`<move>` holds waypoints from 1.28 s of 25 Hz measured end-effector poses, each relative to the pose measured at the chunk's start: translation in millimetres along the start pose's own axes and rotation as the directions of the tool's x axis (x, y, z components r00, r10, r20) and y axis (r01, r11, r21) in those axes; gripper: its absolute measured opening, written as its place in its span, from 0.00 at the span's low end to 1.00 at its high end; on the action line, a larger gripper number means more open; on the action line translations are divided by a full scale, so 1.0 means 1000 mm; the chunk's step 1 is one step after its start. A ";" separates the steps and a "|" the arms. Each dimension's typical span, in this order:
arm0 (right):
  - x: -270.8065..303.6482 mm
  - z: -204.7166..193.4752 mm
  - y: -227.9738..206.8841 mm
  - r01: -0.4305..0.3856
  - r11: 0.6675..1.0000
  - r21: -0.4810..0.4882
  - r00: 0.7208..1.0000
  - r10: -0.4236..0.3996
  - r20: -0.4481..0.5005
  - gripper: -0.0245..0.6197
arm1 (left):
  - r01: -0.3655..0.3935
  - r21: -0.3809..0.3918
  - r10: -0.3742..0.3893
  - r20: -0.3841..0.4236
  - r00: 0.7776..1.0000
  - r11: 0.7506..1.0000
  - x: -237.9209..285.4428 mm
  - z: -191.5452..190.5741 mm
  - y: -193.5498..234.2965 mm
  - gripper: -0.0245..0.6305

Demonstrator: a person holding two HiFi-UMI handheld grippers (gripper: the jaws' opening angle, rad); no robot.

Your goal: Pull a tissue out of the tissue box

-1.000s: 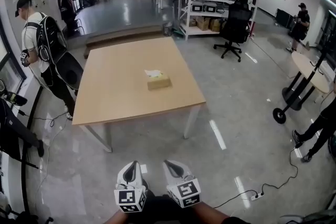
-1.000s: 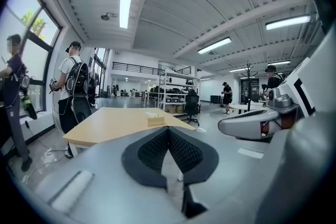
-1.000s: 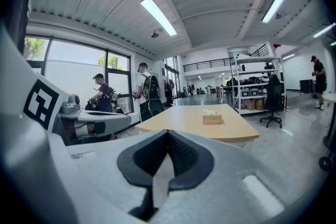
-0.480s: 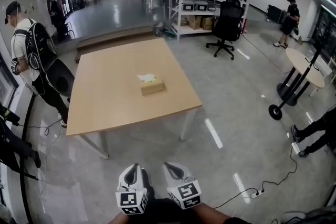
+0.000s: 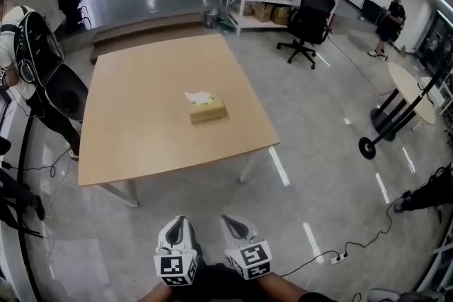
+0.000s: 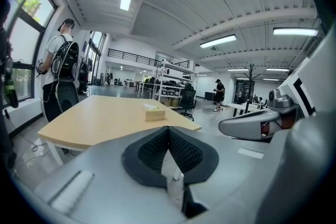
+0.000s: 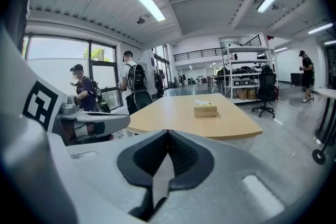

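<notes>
Holding low, nearest the camera: left gripper [image 5: 178,226] and right gripper [image 5: 237,226], jaws pressed together on both, nothing pinched (both gripper views agree). Further out, the tissue box [image 5: 207,109] sits mid on the table [image 5: 127,145], well apart from both, tissue [image 5: 198,97] poking from its top.

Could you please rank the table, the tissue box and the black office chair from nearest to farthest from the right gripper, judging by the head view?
1. The table: its front edge lies just ahead of the right gripper.
2. The tissue box: near the table's middle.
3. The black office chair: beyond the table, off to the right.
</notes>
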State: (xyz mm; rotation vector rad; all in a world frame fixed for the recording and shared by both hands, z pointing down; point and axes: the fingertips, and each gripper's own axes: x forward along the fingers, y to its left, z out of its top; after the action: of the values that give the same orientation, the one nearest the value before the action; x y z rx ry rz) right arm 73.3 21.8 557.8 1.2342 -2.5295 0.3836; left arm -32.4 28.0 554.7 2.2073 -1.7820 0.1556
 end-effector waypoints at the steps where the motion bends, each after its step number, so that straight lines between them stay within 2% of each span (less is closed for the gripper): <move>1: 0.010 0.004 -0.002 0.005 1.000 0.002 1.000 -0.005 -0.004 0.02 | 0.002 -0.006 -0.002 -0.004 1.000 1.000 0.008 0.002 0.007 0.07; 6: 0.060 0.029 -0.015 0.040 0.999 0.002 0.999 -0.040 -0.014 0.02 | 0.032 -0.016 -0.032 -0.004 0.999 0.999 0.055 0.020 0.042 0.07; 10: 0.094 0.060 -0.023 0.079 0.997 0.002 0.997 -0.079 -0.014 0.02 | 0.069 -0.001 -0.069 0.012 0.998 0.998 0.089 0.051 0.068 0.07; 19: 0.159 0.106 -0.020 0.120 0.993 -0.016 0.993 -0.120 0.010 0.03 | 0.103 0.026 -0.104 0.061 0.993 0.994 0.137 0.092 0.125 0.07; 32: 0.200 0.119 -0.044 0.149 0.988 -0.041 0.989 -0.150 -0.006 0.02 | 0.102 0.006 -0.102 0.081 0.991 0.995 0.176 0.103 0.149 0.07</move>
State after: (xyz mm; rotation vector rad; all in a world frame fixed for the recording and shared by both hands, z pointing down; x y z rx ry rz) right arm -27.0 -191.1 528.7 1.3919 -2.4050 0.3009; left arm -148.0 -194.9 528.5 2.3313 -1.7047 0.0449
